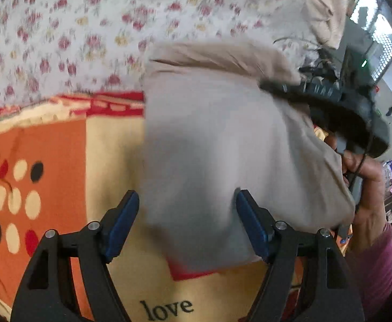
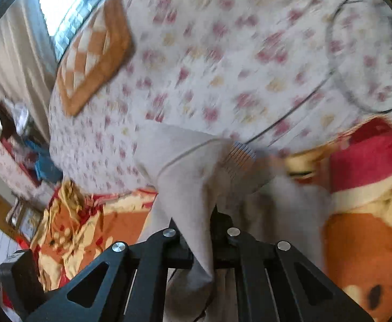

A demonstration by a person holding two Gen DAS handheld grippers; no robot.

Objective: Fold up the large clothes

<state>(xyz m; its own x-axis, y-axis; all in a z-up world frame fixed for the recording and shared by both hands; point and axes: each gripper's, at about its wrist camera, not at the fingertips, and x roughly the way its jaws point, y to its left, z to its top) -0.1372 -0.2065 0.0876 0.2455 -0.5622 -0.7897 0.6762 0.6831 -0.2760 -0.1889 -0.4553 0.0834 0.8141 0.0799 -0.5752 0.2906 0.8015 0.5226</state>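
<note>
Left gripper (image 1: 187, 224) has jaws spread wide, blue pads (image 1: 122, 222) showing, nothing between them; it hovers over the orange and cream blanket (image 1: 48, 147) printed "love" at 6 o'clock. The beige garment (image 1: 222, 147) hangs lifted in the middle of the left wrist view, its lower edge reaching down between and behind the pads, not gripped by them. Right gripper (image 2: 196, 230) has jaws pressed together, pinching a fold of the beige garment, which rises from the jaws toward 12 o'clock and drapes away toward 3 o'clock. In the left view the right gripper's black body sits at 2 o'clock against the garment's upper edge, the person's hand (image 1: 362, 177) around its handle at 3 o'clock. Floral sheet (image 1: 88, 26) fills 12 o'clock in both views; both views are motion-blurred.
</note>
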